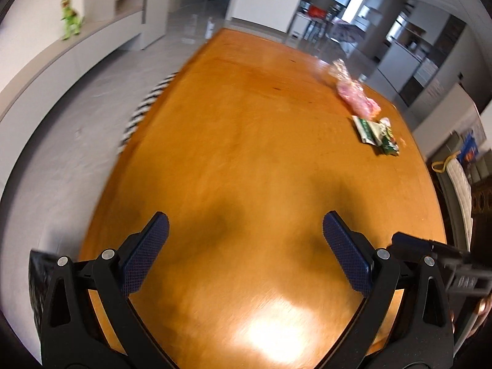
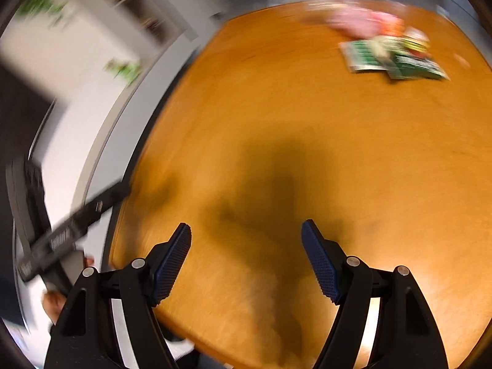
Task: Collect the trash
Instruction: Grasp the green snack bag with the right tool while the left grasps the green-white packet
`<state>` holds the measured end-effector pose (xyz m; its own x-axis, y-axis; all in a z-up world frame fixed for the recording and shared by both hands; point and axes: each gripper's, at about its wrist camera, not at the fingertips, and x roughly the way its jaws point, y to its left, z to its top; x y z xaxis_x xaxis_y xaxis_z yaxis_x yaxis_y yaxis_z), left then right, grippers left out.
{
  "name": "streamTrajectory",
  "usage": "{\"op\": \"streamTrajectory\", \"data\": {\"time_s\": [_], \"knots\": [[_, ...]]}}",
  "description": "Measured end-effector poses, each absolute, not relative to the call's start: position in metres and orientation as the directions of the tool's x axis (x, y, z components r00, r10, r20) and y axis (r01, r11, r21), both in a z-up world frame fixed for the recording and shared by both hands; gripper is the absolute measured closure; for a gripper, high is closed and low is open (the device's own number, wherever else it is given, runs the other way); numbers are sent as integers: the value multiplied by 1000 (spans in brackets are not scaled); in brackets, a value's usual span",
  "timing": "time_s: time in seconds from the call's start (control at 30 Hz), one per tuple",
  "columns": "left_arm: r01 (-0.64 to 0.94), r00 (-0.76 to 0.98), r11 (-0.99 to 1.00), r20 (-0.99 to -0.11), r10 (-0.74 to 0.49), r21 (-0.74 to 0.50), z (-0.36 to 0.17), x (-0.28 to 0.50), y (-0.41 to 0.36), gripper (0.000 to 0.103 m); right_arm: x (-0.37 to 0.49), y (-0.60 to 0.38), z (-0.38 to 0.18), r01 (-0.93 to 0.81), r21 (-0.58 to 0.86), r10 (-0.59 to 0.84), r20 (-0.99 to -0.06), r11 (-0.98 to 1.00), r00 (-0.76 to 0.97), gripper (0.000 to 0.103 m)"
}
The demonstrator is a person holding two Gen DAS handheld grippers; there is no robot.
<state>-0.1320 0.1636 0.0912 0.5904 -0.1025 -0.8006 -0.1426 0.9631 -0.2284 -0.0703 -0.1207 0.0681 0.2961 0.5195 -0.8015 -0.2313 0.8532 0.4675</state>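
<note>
Trash lies at the far right of an orange wooden table [image 1: 233, 160]: a pink crumpled wrapper [image 1: 356, 98] and a green-and-white packet [image 1: 376, 133] just below it. My left gripper [image 1: 246, 230] hangs open over bare wood near the table's front, far from the trash. In the right wrist view the same pink wrapper [image 2: 363, 21] and green packets [image 2: 396, 58] sit blurred at the top right. My right gripper [image 2: 246, 236] is open above bare table [image 2: 276, 123], nothing between its fingers. The other gripper's black body [image 2: 73, 221] shows at the left.
A black bag edge [image 1: 38, 276] shows at the lower left beside the table. A grey floor and a low white shelf with a green toy [image 1: 70, 20] lie to the left. Chairs and kitchen units stand beyond the table's far end. A striped rug [image 1: 147, 104] lies by the table's left edge.
</note>
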Motion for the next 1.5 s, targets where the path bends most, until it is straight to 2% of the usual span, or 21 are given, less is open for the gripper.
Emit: {"op": "streamTrajectory", "data": {"time_s": [0.23, 0.5, 0.73, 0.87, 0.93, 0.97, 1.2, 1.3, 1.4, 1.5], "knots": [[11, 554, 984, -818, -156, -180, 86, -61, 110, 6, 16, -199, 54, 92, 504, 436, -814, 859, 385, 24], [164, 512, 975, -833, -212, -147, 82, -10, 69, 6, 87, -229, 45, 348, 565, 414, -807, 748, 420, 17], [187, 495, 973, -843, -211, -133, 77, 5, 56, 6, 135, -241, 35, 542, 481, 307, -872, 689, 382, 17], [204, 483, 970, -849, -214, -129, 75, 15, 50, 6, 156, -241, 33, 507, 434, 299, -896, 745, 327, 16], [223, 474, 966, -852, -224, -130, 74, 22, 45, 6, 159, -237, 37, 427, 430, 311, -894, 795, 322, 34], [232, 467, 964, -854, -228, -130, 74, 25, 42, 6, 160, -236, 39, 393, 435, 323, -890, 810, 320, 37], [363, 425, 928, -872, -244, -83, 67, 63, 3, 6, 108, -267, 41, 219, 358, 295, -916, 908, 272, 39], [421, 380, 900, -878, -291, -116, 62, 86, -17, 6, 70, -291, 44, 156, 290, 239, -930, 944, 280, 39], [370, 330, 917, -902, -279, -149, 52, 117, -33, 6, 47, -309, 42, 135, 258, 209, -930, 957, 303, 38], [179, 250, 958, -931, -265, -224, 36, 149, -43, 6, 34, -319, 41, 138, 265, 209, -922, 954, 326, 38]]}}
